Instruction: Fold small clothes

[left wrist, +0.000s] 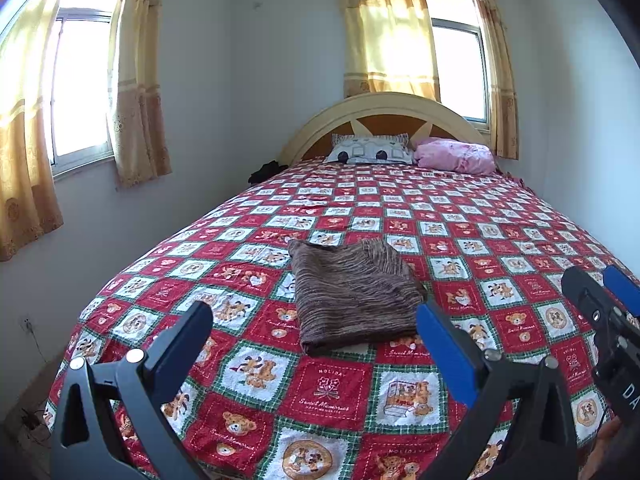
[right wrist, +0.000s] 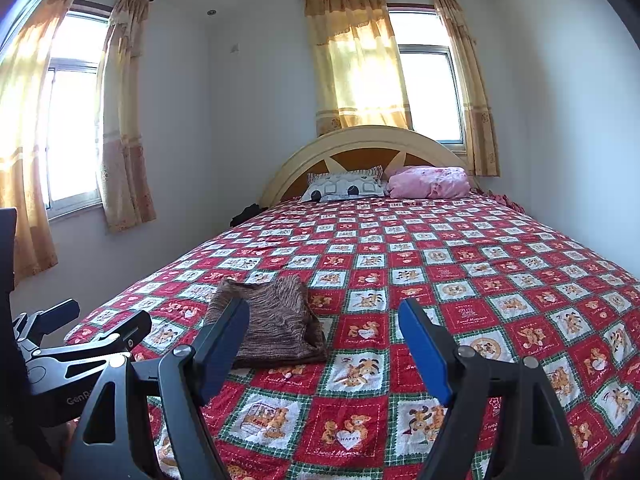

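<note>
two grippers hover over the near end of the bed, both with jaws spread wide and nothing between them. the left gripper [left wrist: 314, 320] frames the folded brown striped garment [left wrist: 354, 296] from the near side without touching it. the right gripper [right wrist: 324, 320] sits to the right of it, its left finger [right wrist: 224, 336] overlapping the cloth in view only. the garment lies flat on the red teddy-bear quilt [left wrist: 480, 240], well short of the pillows [left wrist: 370, 152].
</note>
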Demonstrator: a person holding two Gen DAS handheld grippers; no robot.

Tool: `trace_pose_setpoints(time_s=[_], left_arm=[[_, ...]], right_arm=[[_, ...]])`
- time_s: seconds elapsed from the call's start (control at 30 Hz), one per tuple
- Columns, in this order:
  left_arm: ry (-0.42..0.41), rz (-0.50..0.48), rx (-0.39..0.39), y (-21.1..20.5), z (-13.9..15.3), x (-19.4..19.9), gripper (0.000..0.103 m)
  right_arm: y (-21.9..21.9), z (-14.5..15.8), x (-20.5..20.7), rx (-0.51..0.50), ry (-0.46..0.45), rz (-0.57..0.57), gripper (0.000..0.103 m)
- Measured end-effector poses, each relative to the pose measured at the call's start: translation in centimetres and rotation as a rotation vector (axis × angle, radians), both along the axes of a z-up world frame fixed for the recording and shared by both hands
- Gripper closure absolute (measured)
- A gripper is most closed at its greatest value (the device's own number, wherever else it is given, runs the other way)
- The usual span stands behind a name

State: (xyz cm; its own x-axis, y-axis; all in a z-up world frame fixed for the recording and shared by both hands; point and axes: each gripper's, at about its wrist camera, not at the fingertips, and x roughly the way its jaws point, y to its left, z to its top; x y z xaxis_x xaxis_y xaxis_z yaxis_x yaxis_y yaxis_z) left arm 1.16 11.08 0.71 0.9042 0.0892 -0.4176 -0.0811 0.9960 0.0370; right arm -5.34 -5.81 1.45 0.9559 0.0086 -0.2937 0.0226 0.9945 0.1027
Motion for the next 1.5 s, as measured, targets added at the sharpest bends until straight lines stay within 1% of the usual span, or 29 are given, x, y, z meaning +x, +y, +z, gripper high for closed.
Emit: trace_pose_setpoints(time_s=[0.63,1.17,1.5], left_arm=[[0.004,0.004,0.007,-0.01,-0.15,0.09,0.000],[0.014,0.009,0.009,0.21,-0.62,0.15,0.000],[0.019,0.061,0.075,-0.11,-0.77,0.51,0.000]], right_arm=[[-0.40,-0.04,-0.32,0.006,-0.012,-0.005,0.025],[-0.21,-0.27,-0.12,0.013,0.006,-0.004,0.025],[0.19,-0.59,0.02,0.010,0.015,-0.007,0.025]])
